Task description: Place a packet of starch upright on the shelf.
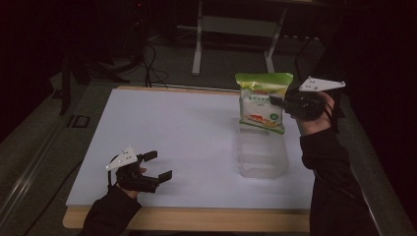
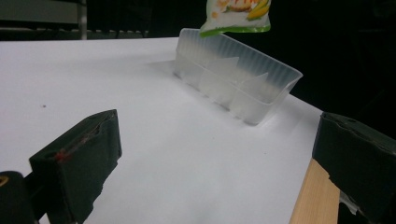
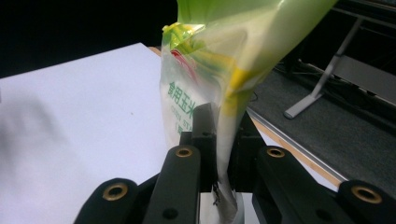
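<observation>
The bag [image 2: 237, 16] is cut off at the left gripper view's top edge; its print [image 1: 259, 101] is too small to read.

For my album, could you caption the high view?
Right tool lifts a green bag above a clear bin; left tool rests open.

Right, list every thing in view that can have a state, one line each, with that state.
Green and white plastic food bag: upright, held off the table, clamped in the right gripper.
Clear ribbed plastic tub: open-topped, empty, standing on the white table.
Right gripper: shut on the bag's edge.
Left gripper: open, empty, near the table's front edge.
</observation>
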